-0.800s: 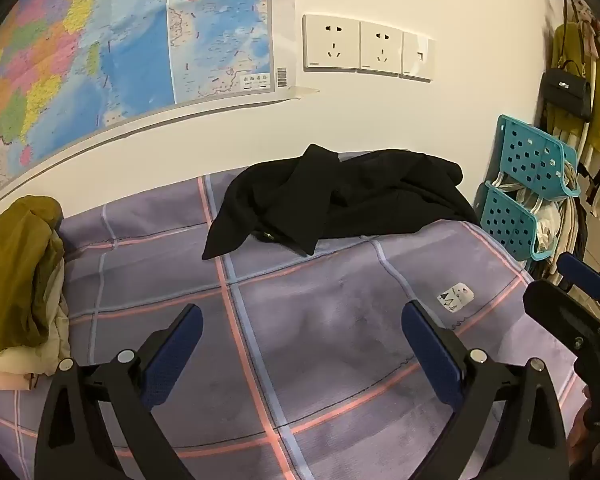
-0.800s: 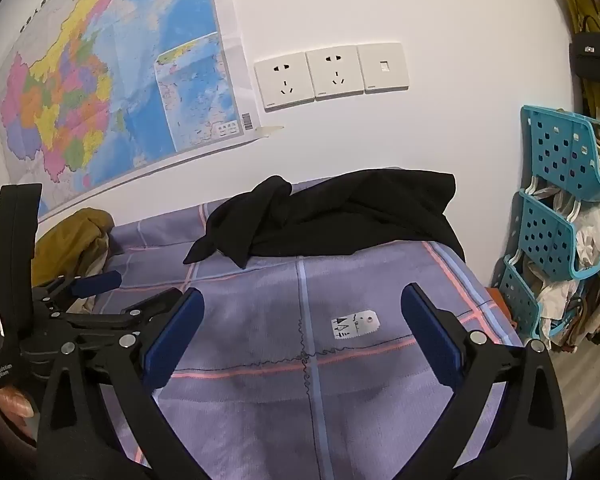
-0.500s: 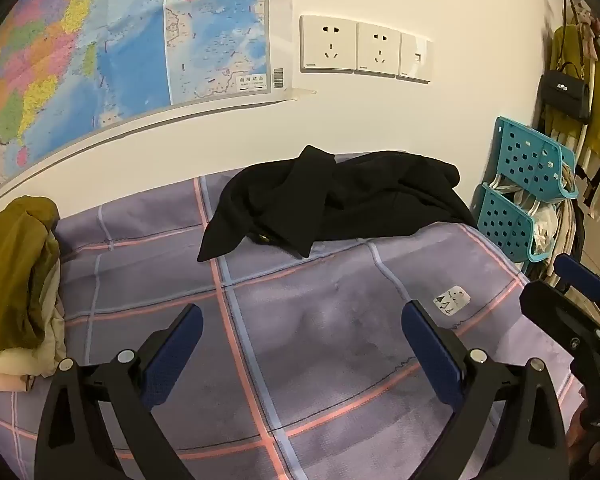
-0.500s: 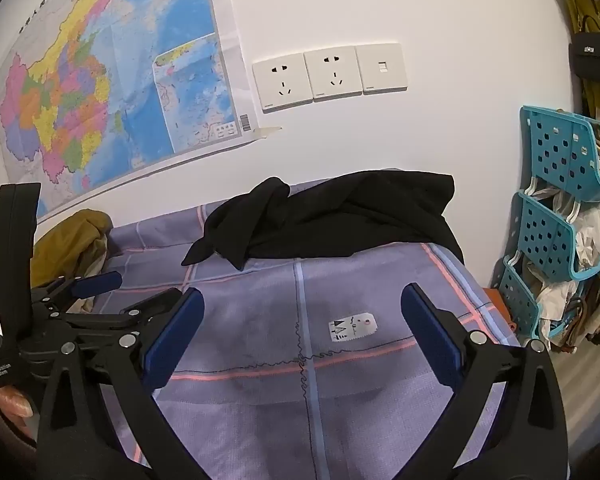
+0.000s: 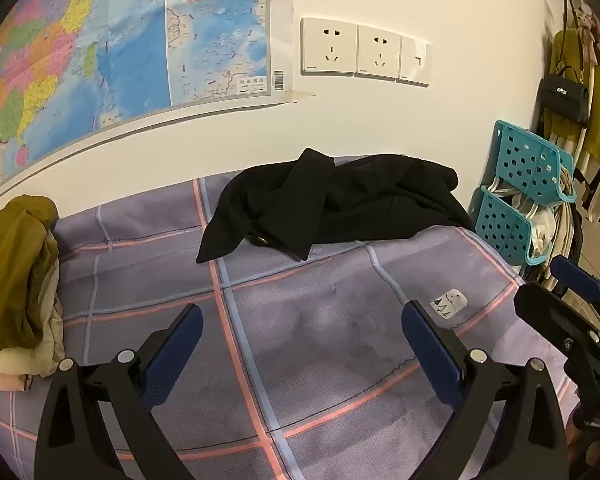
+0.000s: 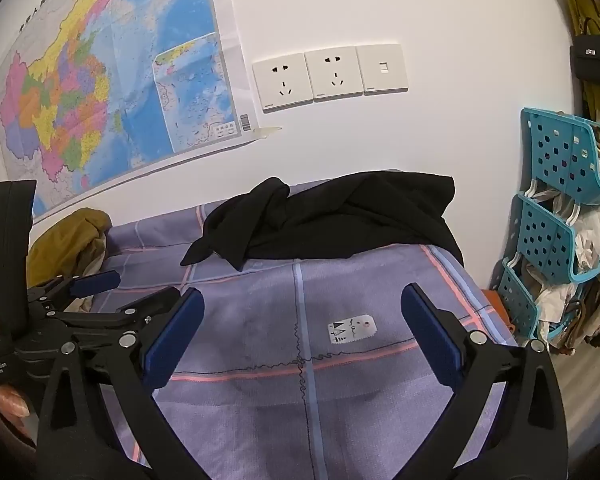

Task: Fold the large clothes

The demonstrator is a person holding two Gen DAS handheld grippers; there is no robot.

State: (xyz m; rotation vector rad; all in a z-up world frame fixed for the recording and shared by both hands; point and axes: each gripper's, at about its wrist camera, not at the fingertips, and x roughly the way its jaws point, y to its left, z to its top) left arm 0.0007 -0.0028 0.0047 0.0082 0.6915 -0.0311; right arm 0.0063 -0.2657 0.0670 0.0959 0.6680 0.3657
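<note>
The black garment (image 5: 340,204) lay in a crumpled heap at the far end of the bed, right by the wall, with a floppy part hanging toward the middle. It sat on the purple checked blanket (image 5: 320,320). Nothing was touching it.

The left gripper (image 5: 300,332) had its two blue fingers spread wide apart and held nothing. The right gripper (image 6: 300,320) was wide apart too, and empty. Both hung over the near part of the blanket, well apart from the garment.

The step in hand looked like reaching out for the garment. To do it well, each gripper should go to a different edge of the cloth, not the thick bunched middle. Pinching one layer near a corner or shoulder would likely let the heap open out flat when pulled toward the bare blanket. Grabbing many layers at once could keep it tangled.

The left view showed a small shiny bit on the cloth, maybe a button, though it was too small to be sure. It also showed more of the mustard-yellow clothes pile (image 5: 16,272) at the side. The right view showed three levels of the teal basket rack (image 6: 556,216), and the white tag (image 6: 350,328) on the blanket more clearly.
</note>
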